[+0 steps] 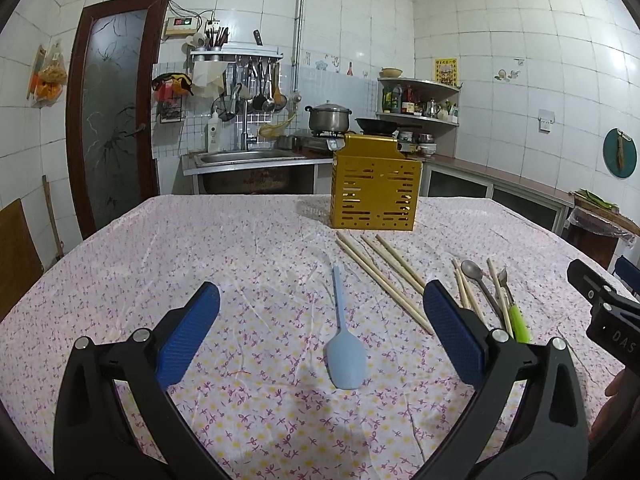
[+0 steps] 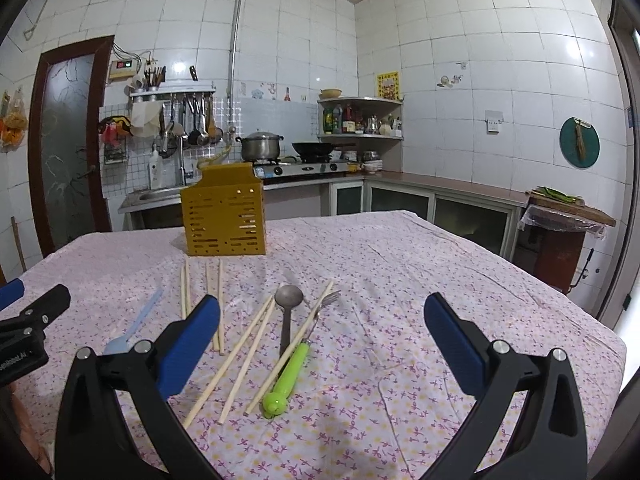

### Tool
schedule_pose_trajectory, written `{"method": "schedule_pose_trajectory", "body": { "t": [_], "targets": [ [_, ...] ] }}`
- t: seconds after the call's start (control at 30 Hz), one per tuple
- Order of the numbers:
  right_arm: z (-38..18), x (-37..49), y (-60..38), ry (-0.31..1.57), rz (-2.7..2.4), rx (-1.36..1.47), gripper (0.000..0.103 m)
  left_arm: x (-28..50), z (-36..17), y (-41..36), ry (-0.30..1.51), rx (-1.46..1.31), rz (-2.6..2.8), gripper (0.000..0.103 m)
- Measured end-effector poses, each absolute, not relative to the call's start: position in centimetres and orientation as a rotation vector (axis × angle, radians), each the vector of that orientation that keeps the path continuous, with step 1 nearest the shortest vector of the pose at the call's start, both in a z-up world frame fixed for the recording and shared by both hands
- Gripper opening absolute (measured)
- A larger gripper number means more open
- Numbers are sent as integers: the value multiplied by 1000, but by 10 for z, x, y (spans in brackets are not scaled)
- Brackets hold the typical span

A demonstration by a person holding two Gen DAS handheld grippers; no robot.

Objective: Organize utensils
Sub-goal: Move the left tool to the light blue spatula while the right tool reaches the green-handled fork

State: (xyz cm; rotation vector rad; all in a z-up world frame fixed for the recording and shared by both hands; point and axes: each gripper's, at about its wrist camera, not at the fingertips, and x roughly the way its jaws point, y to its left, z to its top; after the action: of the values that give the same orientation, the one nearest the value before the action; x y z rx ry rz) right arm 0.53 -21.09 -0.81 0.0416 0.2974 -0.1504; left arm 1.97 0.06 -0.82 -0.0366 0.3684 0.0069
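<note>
A light blue plastic spoon (image 1: pixel 345 354) lies on the floral tablecloth between the fingers of my open, empty left gripper (image 1: pixel 320 300). Wooden chopsticks (image 1: pixel 380 276) lie beyond it, near a yellow perforated utensil holder (image 1: pixel 374 190). In the right wrist view, my open, empty right gripper (image 2: pixel 322 312) hovers over a metal spoon (image 2: pixel 287 320), a green-handled fork (image 2: pixel 290 376) and several chopsticks (image 2: pixel 240 356). The holder (image 2: pixel 224 216) stands at the far left there. The blue spoon (image 2: pixel 134 332) lies at left.
The table (image 2: pixel 400 280) is covered by a pink floral cloth. Behind it are a sink (image 1: pixel 244 158), a stove with a pot (image 1: pixel 329 118) and wok, a corner shelf, counters and a door (image 1: pixel 112 120). A side stand (image 2: pixel 564 236) is at right.
</note>
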Motion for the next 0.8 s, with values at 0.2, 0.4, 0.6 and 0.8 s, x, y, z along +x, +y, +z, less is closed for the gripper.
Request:
{"method": "schedule_pose_trajectory", "body": {
  "t": [0.2, 0.4, 0.6, 0.8],
  "targets": [
    [-15, 39, -219, 443, -116, 57, 99, 36, -11, -1, 461, 1, 38, 98],
    [-19, 72, -222, 511, -128, 6, 99, 65, -8, 4, 601, 3, -20, 98],
    [-31, 98, -231, 617, -156, 20, 99, 95, -3, 6, 677, -31, -96, 98],
    [-35, 115, -234, 650, -158, 19, 99, 130, -11, 3, 694, 1, -81, 98]
  ]
}}
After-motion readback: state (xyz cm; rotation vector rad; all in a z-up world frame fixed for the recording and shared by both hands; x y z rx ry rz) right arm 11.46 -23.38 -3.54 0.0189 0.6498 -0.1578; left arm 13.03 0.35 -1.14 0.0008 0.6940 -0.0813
